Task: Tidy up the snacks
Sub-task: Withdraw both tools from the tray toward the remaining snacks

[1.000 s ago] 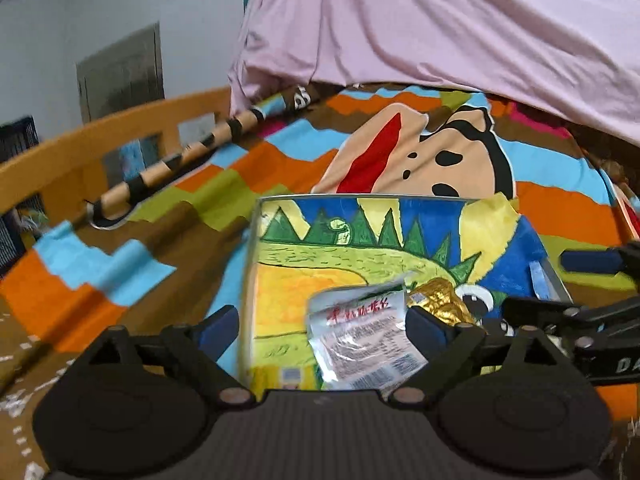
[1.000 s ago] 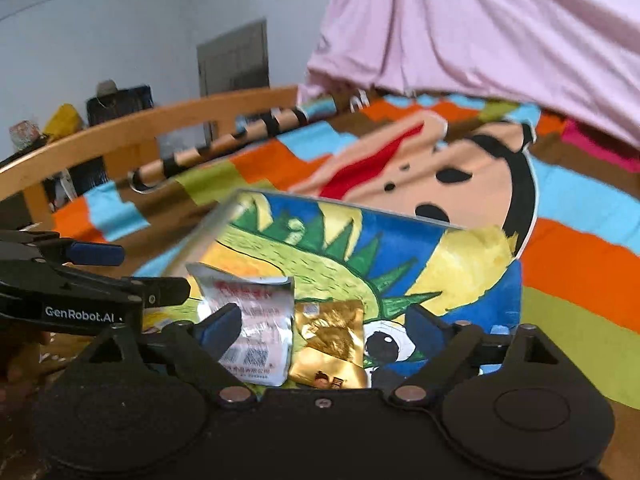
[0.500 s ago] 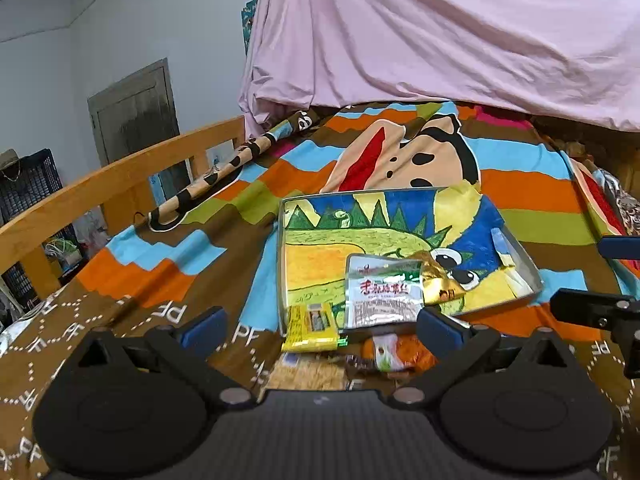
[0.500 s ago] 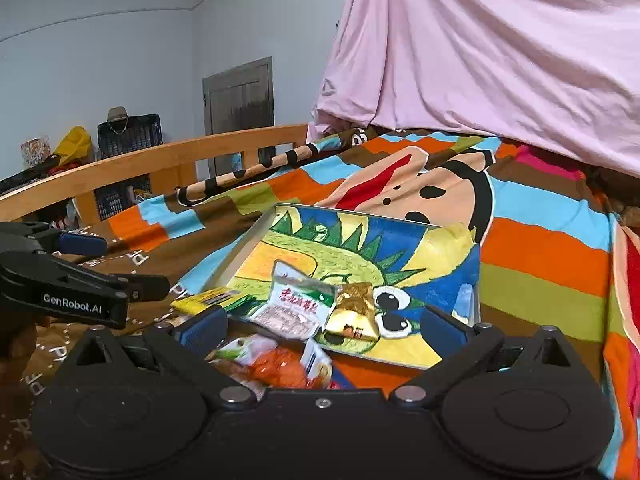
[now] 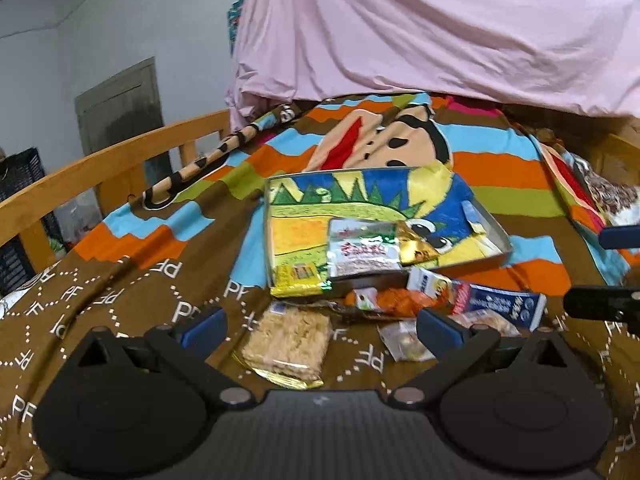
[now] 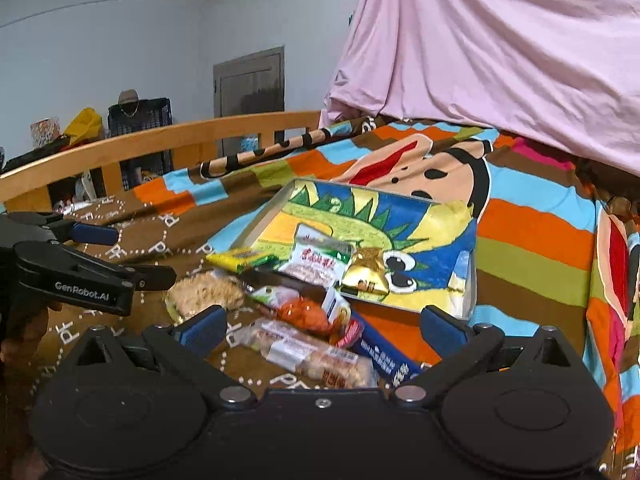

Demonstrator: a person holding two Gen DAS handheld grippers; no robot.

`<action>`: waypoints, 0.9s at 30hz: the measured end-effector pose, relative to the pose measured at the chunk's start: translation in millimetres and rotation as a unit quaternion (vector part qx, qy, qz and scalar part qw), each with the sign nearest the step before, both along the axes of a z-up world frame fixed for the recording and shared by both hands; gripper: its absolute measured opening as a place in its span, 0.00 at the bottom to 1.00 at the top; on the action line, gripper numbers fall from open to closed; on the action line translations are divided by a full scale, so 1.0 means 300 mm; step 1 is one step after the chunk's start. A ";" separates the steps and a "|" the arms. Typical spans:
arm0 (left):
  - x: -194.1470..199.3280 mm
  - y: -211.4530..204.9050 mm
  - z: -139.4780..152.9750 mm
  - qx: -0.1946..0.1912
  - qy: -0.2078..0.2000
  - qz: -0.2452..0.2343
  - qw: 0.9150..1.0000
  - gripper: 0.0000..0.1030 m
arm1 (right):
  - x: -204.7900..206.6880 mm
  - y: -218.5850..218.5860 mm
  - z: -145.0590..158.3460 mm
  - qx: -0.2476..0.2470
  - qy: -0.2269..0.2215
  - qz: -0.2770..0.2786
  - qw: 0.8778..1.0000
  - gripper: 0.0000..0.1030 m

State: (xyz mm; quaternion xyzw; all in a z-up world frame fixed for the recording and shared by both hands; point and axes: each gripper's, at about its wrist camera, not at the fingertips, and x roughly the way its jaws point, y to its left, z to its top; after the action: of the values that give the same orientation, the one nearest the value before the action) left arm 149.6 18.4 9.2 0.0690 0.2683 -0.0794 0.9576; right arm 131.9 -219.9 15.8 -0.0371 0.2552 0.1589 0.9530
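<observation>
A shallow metal tray (image 5: pixel 494 226) lined with a bright dinosaur drawing is seen lying on the bed's striped cartoon blanket (image 5: pixel 504 160). Inside the tray, a white and green foil snack packet (image 5: pixel 362 250) is set beside a crumpled gold wrapper (image 5: pixel 416 246), the two touching, while a yellow snack bar (image 5: pixel 296 278) is draped over the tray's near rim. Just in front of the tray, loose snacks are scattered on the brown part of the blanket: a clear-wrapped beige rice cake (image 5: pixel 288 340), an orange packet (image 5: pixel 396 300) and a blue and white box (image 5: pixel 500 306) (the rest are too blurred to be told apart). The left gripper (image 5: pixel 320 326) is held wide open above the rice cake, nothing gripped. The right gripper (image 6: pixel 322 330) is likewise spread wide and empty over a clear bread packet (image 6: pixel 316 356). A wooden bed rail (image 6: pixel 160 140) is seen behind.
</observation>
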 end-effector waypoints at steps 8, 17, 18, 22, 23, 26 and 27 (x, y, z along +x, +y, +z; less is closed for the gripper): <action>-0.030 -0.047 -0.052 0.011 0.009 -0.030 0.999 1.00 | 0.004 -0.022 -0.073 -0.003 0.015 -0.006 1.000 0.99; -0.014 -0.077 -0.102 0.030 0.027 -0.041 0.998 1.00 | 0.018 -0.042 -0.128 -0.009 0.025 0.001 1.000 0.99; -0.011 -0.080 -0.105 0.031 0.028 -0.042 0.998 1.00 | 0.022 -0.043 -0.132 -0.009 0.026 0.002 1.000 0.99; 0.007 -0.093 -0.114 0.035 0.031 -0.058 0.997 1.00 | 0.037 -0.051 -0.145 -0.010 0.027 -0.001 1.000 0.99; 0.015 -0.097 -0.117 0.034 0.032 -0.068 0.997 1.00 | 0.043 -0.056 -0.149 -0.011 0.028 -0.004 1.000 0.99; 0.040 -0.116 -0.124 0.037 0.032 -0.091 0.995 1.00 | 0.063 -0.075 -0.163 -0.018 0.026 -0.016 0.999 0.99; 0.048 -0.123 -0.128 0.038 0.031 -0.099 0.994 1.00 | 0.069 -0.083 -0.170 -0.019 0.026 -0.020 0.999 0.99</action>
State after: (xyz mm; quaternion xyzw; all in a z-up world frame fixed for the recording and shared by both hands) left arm 164.0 -18.6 -29.2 0.1296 0.2923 -0.1656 0.9329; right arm 152.7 -244.7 -35.2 -0.0459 0.2837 0.1360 0.9481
